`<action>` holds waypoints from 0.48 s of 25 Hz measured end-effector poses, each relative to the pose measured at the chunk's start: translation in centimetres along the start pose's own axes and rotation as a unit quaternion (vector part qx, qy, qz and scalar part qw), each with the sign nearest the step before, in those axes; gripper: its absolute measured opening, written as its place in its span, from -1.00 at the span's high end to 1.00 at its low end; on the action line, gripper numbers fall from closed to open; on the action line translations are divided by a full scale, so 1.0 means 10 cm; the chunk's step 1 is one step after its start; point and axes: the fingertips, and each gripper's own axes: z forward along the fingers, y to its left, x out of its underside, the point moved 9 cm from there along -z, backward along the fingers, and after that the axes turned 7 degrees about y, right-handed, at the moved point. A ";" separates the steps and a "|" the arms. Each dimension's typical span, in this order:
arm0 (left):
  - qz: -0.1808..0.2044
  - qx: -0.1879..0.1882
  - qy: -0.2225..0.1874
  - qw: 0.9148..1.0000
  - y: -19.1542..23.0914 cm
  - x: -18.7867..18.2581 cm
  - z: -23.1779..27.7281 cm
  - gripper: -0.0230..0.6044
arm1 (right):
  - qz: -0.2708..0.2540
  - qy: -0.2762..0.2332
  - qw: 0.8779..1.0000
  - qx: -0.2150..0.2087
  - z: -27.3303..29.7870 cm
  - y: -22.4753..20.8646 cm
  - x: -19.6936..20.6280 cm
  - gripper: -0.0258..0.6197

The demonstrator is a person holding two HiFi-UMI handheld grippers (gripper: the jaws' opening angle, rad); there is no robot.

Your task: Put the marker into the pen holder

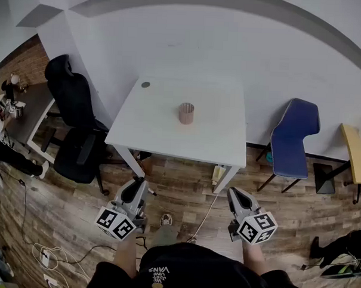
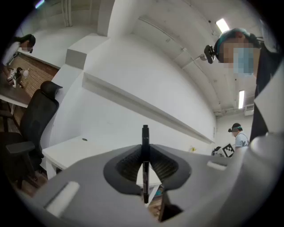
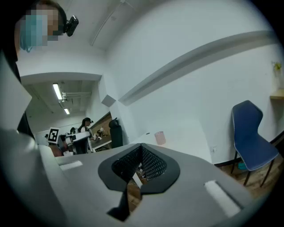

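White surface (image 1: 163, 133), head view upper centre, holder (image 1: 186, 112) on it, well apart from left hand-held gripper (image 1: 139, 186) and right hand-held gripper (image 1: 234, 195). Left gripper view: pinching marker (image 2: 145, 142) upright. Right gripper view: pressed together, empty. Step looks like carry; next, approach and line marker up over holder.

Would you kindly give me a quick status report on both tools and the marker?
Left tool shut on marker, upright. Right tool shut, empty. Pen holder on table ahead, tools short of it. Nothing seen in the way.
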 end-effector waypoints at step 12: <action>-0.001 0.052 0.006 0.999 0.54 -0.15 0.55 0.59 | 0.016 -0.013 1.000 0.019 0.58 0.02 -0.19 0.92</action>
